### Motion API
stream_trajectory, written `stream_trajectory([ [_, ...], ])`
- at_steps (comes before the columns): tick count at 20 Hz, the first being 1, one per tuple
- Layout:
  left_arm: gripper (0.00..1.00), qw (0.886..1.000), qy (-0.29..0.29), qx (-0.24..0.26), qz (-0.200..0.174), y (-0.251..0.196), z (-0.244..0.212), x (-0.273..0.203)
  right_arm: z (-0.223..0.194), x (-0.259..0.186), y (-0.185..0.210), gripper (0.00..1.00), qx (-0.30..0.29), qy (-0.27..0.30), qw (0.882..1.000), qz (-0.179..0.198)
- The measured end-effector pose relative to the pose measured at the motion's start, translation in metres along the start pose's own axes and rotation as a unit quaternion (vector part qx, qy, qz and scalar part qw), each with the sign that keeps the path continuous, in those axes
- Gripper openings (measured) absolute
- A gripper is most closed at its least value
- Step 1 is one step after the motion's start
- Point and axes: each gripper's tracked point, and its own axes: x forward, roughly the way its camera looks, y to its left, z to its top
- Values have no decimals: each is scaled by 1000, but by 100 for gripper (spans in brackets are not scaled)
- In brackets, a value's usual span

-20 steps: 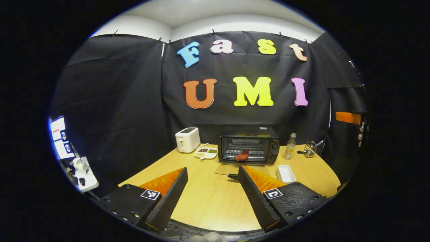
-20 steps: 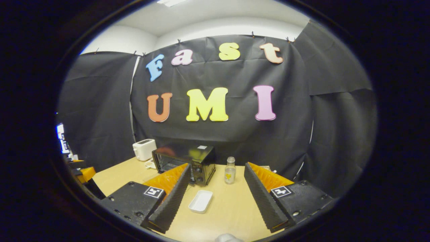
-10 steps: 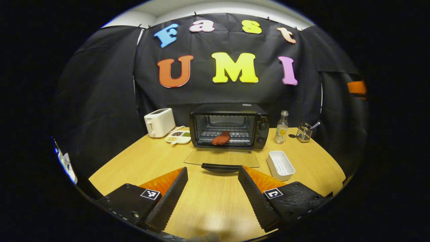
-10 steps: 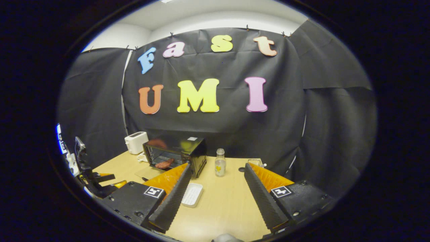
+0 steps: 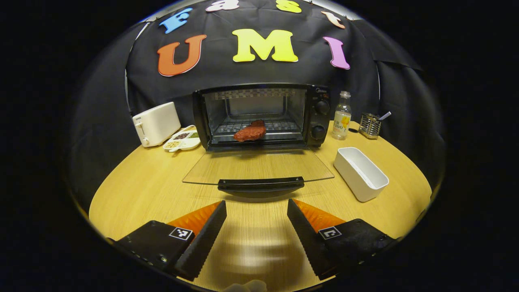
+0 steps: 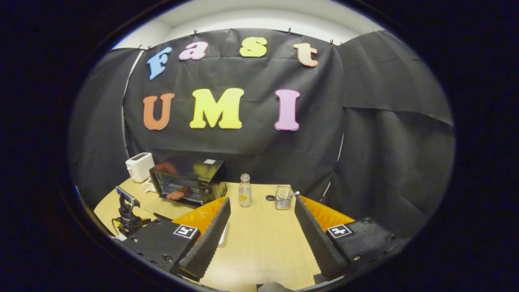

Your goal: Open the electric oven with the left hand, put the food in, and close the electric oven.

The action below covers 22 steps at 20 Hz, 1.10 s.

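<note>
- At the back edge of the worktop [image 5: 134, 194], roughly midway along it, stands the oven [image 5: 259, 115], its door [image 5: 259, 167] folded flat toward the front edge.
- On the rack inside lies the food [image 5: 250, 132], a reddish slab near the front of the rack and a little left of centre.
- Judging by that, loading is done and closing the door is what remains.
- Along the door's free edge runs the handle [image 5: 260, 185], a dark bar just beyond the left gripper [image 5: 256, 209], whose fingers are spread wide with nothing between them.
- The bar is the place to take hold: rigid, broad, and centred between the fingers; lifting from underneath should also work.
- The door is a glass pane, so I judge it stiff, smooth and breakable; pinching the glass itself would likely slip.
- It probably swings on a hinge at the oven's base, so it should feel fairly light but may snap shut near the top.
- The oven looks small and could slide back toward the wall if pushed hard.
- The right gripper [image 6: 262, 211] is also spread and empty, held over the worktop's right side, well apart from the oven.
- A white tray [image 5: 360, 173] lies right of the door, just beside its corner; a bottle [image 5: 342, 115] and toaster [image 5: 156, 123] flank the oven.
</note>
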Motion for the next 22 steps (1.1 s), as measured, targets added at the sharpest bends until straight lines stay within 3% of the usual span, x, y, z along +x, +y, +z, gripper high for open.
stream_trajectory([
  [9, 96, 1000, 26, 4, -4, 7, -15, 44, 1, -8, -2, 100, 3, 13, 999, -39],
  [21, 96, 999, -38, 35, -13, 16, 67, 47, -8, -1, 0, 100, 29, 14, 999, -43],
  [22, 100, 998, -40, 36, -13, 18, 73, 47, -9, 0, -2, 100, 34, 15, 998, -45],
])
